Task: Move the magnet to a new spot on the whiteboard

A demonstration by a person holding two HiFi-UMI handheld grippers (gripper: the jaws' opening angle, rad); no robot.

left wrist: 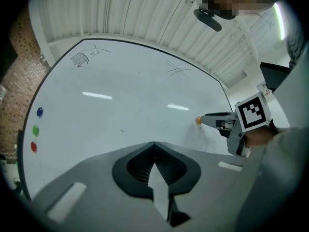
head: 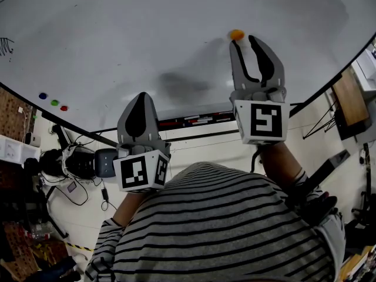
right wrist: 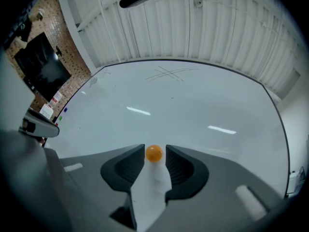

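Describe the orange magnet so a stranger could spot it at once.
On the large white whiteboard, look right, where the right gripper, jaws open, flanks a small round orange magnet. It is alone; the blue, green and red magnets cluster at the far left edge.

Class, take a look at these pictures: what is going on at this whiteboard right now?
A person stands at the whiteboard with a hand-held gripper in each hand. The right gripper is open, its jaws on either side of the small orange magnet on the board, not yet clamped on it. The left gripper is shut and empty, lower down and off the board.
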